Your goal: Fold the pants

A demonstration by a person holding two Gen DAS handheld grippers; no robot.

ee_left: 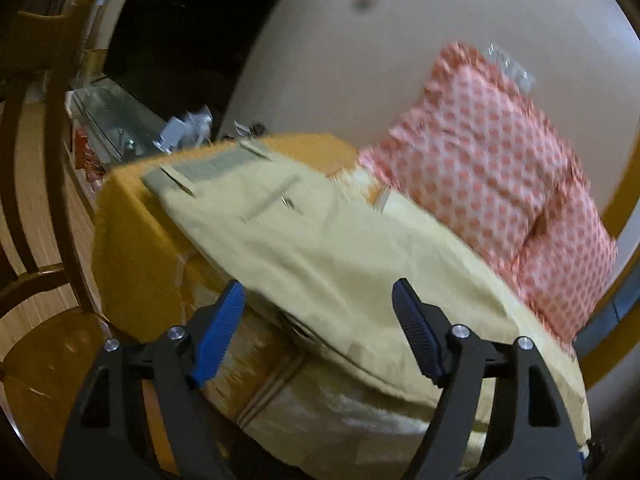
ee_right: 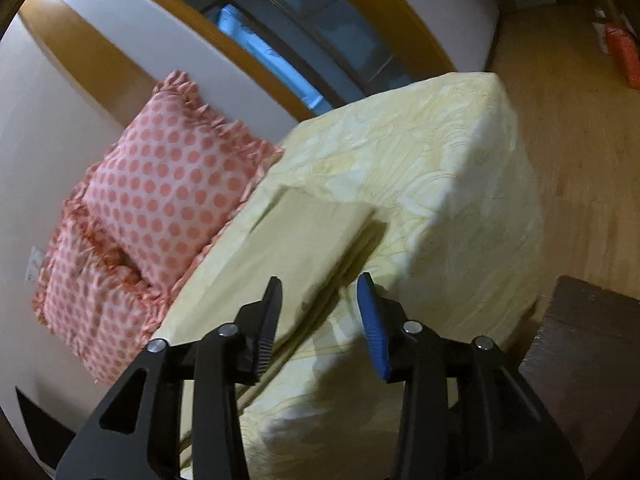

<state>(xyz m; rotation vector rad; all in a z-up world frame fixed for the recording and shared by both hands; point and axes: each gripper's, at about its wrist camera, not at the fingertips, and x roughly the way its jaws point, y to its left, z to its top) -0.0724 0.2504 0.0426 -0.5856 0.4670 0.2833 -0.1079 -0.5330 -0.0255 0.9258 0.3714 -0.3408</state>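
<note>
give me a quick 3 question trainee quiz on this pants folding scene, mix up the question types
1. True or false: the left claw is shut on the pants.
2. Multiple choice: what lies beside the pants, against the wall? A. a laundry basket B. polka-dot pillows C. a stack of towels
3. Fill in: in the right wrist view, the pants leg rests on a pale ____ bedsheet.

Key
1. False: both the left claw and the right claw are open, holding nothing.
2. B
3. yellow
</note>
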